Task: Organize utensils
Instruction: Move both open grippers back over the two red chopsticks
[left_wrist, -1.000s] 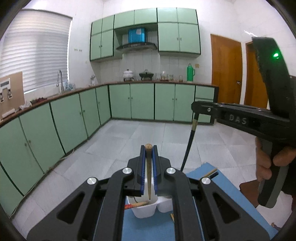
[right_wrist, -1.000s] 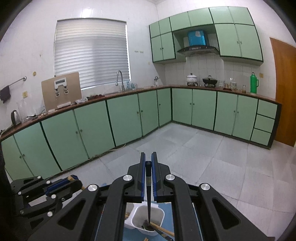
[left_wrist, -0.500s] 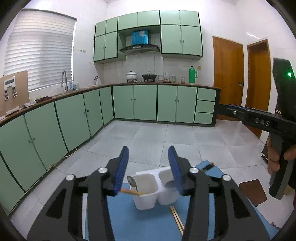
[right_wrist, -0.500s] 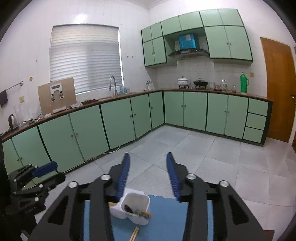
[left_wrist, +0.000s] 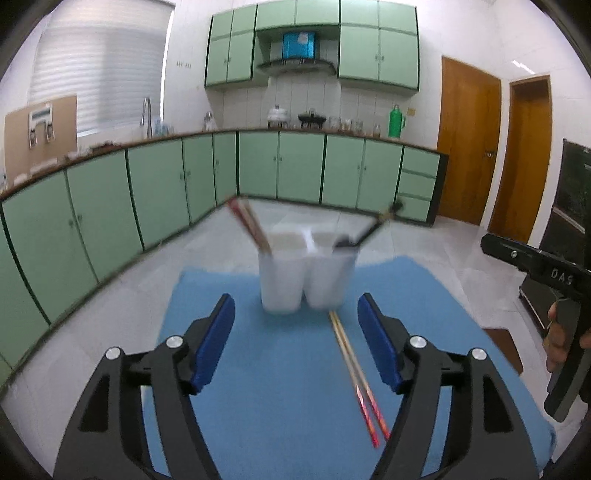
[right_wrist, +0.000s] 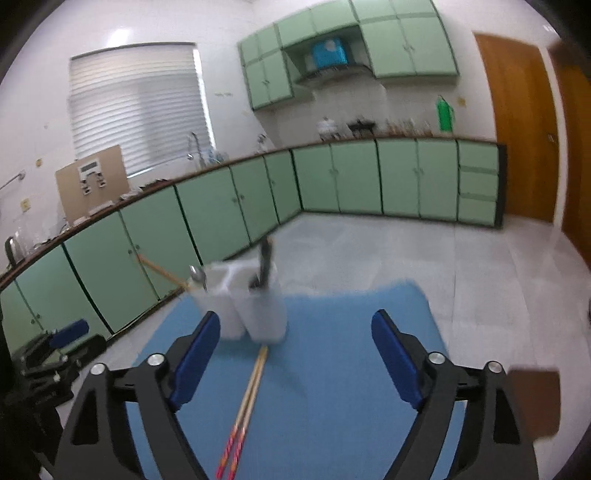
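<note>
Your left claw (left_wrist: 295, 347) hovers low over the blue mat (left_wrist: 280, 391), spread wide and empty. Your right claw (right_wrist: 295, 363) hangs likewise, apart, both aimed at the white holder (left_wrist: 306, 271) beyond the loose chopsticks (left_wrist: 356, 373).

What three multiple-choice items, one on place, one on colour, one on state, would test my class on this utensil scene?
1. Where do the loose chopsticks lie?
A. on the mat in front of the holder
B. inside the holder
C. on the floor

2. What colour is the mat?
A. green
B. blue
C. red

3. How is the left claw?
A. shut on a spoon
B. shut on chopsticks
C. open, holding nothing

Answers:
1 A, the pair lies flat on the mat, its tips near the base of the white holder.
2 B, the cloth under the holder is blue in both views.
3 C, its blue pads stand wide apart with only mat between them; the right claw is open too.
</note>
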